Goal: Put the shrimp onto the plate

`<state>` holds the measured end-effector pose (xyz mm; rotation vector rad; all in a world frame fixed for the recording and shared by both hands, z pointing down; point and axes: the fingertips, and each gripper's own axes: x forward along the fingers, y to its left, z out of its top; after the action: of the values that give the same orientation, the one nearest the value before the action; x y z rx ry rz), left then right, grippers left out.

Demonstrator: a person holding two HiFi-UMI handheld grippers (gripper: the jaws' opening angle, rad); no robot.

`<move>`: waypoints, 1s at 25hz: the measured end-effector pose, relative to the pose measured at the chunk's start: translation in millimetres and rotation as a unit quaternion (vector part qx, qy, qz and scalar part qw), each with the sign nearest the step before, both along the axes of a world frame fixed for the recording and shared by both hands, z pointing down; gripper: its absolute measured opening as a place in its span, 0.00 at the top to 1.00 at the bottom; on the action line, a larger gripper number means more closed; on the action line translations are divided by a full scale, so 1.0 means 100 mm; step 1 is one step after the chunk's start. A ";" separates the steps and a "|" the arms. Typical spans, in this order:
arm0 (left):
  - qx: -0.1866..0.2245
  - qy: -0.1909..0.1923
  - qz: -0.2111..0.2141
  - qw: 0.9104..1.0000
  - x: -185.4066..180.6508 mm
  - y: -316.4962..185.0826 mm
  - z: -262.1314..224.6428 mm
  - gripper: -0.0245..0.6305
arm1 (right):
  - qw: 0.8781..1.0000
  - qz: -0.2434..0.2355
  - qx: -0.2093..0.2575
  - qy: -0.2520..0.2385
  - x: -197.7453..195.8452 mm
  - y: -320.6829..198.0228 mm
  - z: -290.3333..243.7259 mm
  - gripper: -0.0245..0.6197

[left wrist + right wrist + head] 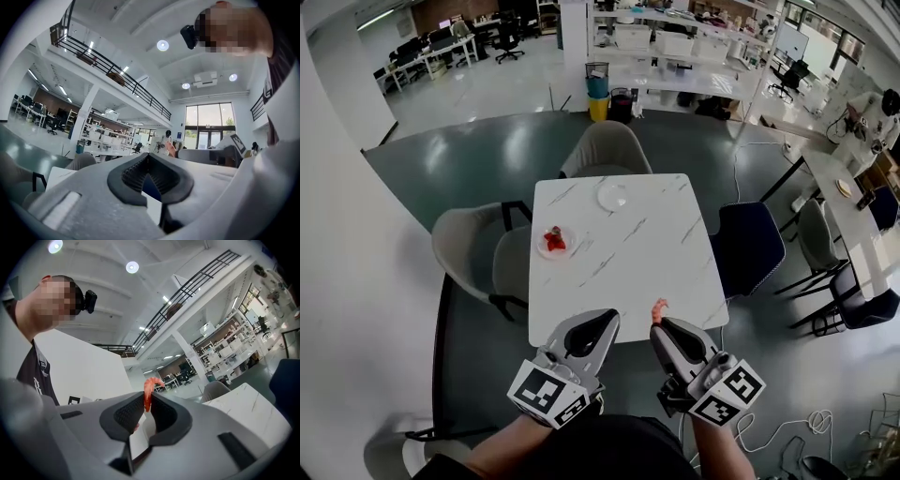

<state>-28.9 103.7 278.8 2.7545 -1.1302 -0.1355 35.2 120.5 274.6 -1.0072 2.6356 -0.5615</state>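
A: We log the right gripper (148, 400) pinching the shrimp (149, 391), held at the table's (623, 258) near edge.

B: Left gripper (149, 157) pressed together, empty. We note a plate (612, 195) far side, well apart.

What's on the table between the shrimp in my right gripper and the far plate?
Nothing: the head view shows only bare marble tabletop between the shrimp and the far plate.

Glossy marble-look table (647, 253); glossy shrimp (149, 392)

No legible text, labels or numbers anywhere
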 end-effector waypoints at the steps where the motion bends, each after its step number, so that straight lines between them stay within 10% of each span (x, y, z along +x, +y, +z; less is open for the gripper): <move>1: 0.002 -0.002 0.005 1.000 -0.04 -0.11 0.00 0.95 | 1.000 0.006 -0.001 0.002 -0.04 -0.12 0.01 0.89; 25: 0.004 -0.023 -0.029 0.999 -0.05 -2.48 0.61 0.95 | 0.994 -0.007 -0.020 0.103 -0.14 -2.80 0.69 0.89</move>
<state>-33.7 -144.1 340.0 2.7456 -1.2250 -0.0846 21.2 -160.0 343.9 -1.1142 2.8239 -0.5432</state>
